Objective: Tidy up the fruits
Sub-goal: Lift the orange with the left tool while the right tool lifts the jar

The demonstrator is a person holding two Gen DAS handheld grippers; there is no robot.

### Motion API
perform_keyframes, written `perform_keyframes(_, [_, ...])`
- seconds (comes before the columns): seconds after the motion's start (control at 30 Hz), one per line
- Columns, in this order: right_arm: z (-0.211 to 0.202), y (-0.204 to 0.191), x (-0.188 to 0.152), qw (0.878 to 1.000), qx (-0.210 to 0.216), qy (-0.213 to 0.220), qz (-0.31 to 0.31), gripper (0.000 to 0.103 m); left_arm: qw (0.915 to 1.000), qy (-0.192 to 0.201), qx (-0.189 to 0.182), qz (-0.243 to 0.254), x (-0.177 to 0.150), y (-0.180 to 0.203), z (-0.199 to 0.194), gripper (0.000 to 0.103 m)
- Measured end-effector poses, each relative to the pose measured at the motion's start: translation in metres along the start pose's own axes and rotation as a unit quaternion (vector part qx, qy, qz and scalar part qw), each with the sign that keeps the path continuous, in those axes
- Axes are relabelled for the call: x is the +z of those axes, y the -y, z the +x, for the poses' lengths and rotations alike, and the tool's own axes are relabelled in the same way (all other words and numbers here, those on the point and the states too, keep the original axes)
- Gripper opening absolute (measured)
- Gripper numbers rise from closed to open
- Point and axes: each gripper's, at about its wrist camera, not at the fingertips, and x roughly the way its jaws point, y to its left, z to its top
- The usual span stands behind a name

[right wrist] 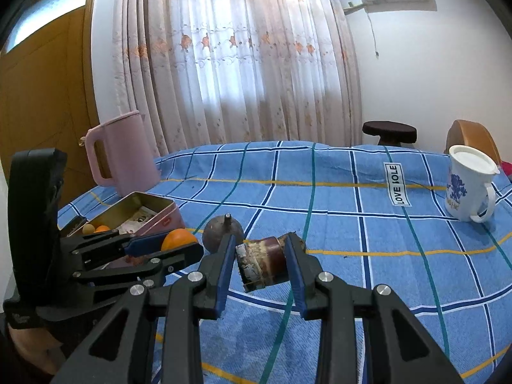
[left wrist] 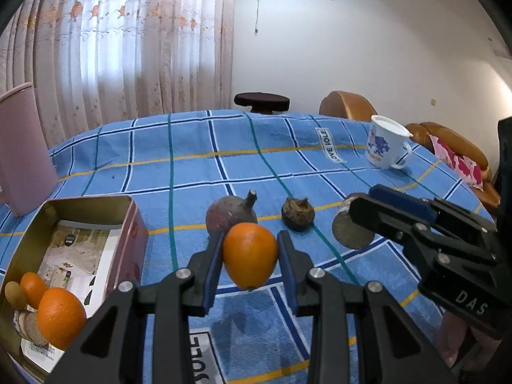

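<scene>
Tablecloth labels read "LOVE SOLE" (right hand-held gripper marked "DAS").

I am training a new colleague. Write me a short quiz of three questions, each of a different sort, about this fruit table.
1. True or false: the left gripper is shut on an orange.
2. Which container already holds fruit? A) the white mug B) the open tin box C) the pink jug
3. Fill in: the right gripper holds a short brown cut ____ piece between its fingers.

Key: 1 true; 2 B; 3 stem (what fruit or plant it comes from cannot be told).
</scene>
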Motion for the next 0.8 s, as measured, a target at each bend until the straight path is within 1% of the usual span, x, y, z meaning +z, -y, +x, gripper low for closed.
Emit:
perform_keyframes(0.27, [-0.007,-0.001,0.0,1.0,0.005,0.017,-0.004,0.034,0.9996,0.026,0.006,-0.004,-0.002,-0.002,-0.01,0.035])
perform_keyframes(0.57, [-0.014,-0.004,-0.002,0.999,0.007,0.035,-0.01,0.034,0.9989,0.045,0.012,-0.004,-0.003,-0.003,-0.017,0.035])
perform_keyframes(0.8, [-0.019,-0.008,-0.003,0.999,0.003,0.049,-0.019,0.034,0.9969,0.075,0.022,0.004,-0.005,0.0,-0.028,0.035])
